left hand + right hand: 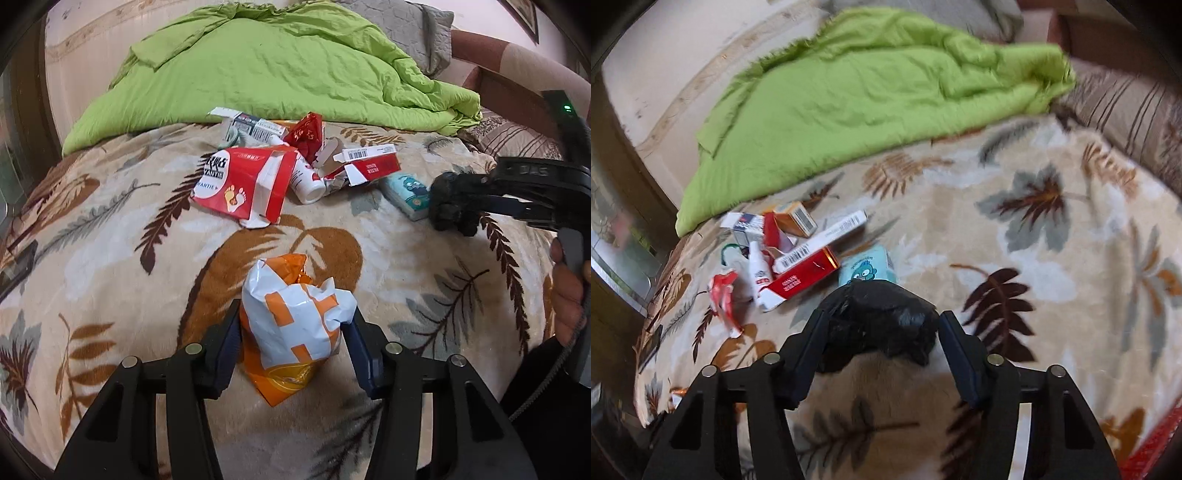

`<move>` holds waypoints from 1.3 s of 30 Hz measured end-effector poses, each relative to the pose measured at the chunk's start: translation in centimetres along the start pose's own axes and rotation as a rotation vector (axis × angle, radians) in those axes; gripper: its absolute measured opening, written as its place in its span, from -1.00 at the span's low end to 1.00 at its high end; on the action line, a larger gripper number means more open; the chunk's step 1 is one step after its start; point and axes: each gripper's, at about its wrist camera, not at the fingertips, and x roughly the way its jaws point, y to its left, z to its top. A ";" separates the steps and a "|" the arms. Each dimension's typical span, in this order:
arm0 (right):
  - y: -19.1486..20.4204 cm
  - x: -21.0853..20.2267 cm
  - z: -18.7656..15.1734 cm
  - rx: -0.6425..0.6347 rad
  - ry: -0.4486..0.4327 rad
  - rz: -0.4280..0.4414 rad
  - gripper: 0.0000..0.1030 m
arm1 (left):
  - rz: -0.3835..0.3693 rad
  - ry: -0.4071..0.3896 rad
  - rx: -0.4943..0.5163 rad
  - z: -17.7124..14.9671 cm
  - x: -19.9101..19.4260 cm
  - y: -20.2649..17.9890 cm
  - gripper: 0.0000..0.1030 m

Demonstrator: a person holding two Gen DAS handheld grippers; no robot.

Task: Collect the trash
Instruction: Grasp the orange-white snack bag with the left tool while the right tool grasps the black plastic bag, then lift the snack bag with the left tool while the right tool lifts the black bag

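Though crumpled between left fingers [229, 332], orange-white bag [295, 325]; black wad [882, 325] between right fingers [955, 339].

We cannot read the small print on the red and white box [243, 184] in the left wrist view. The pile behind it overlaps, so the white bottle [308, 184] shows only in part. The person's hand [569, 295] is cut by the right edge. In the right wrist view the whole picture is blurred, the green quilt [871, 99] most of all. The black bag [882, 321] hides part of the blue tissue pack [864, 267], and we cannot tell whether the hand-held gripper's pads press it.
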 end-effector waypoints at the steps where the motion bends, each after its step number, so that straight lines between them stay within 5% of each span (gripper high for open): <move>1: -0.1 0.7 0.1 0.007 0.011 0.003 0.02 | -0.004 -0.008 -0.003 0.1 -0.1 0.0 -0.03; 2: 0.0 0.6 0.1 0.004 -0.009 -0.004 -0.03 | -0.011 -0.016 -0.010 0.2 -0.1 0.1 -0.04; 3: 0.2 0.4 0.1 -0.006 -0.019 -0.002 -0.48 | -0.016 -0.028 -0.019 0.4 -0.2 0.4 -0.04; 4: 0.6 0.2 -0.1 -0.030 -0.026 0.002 -0.53 | -0.022 -0.039 -0.027 0.6 -0.3 0.5 -0.04; 14: 2.2 -2.0 -0.7 -0.105 -0.140 0.008 -0.59 | -0.032 -0.092 -0.073 2.2 -0.4 1.1 -0.04; 30: 7.1 -4.4 -4.6 -0.315 -0.197 0.041 -0.59 | 0.113 -0.159 -0.029 2.0 -1.6 0.7 -0.04; 39: 7.1 -4.7 -4.7 -0.295 -0.197 0.042 -0.59 | 0.129 -0.169 -0.022 2.0 -1.7 0.7 -0.04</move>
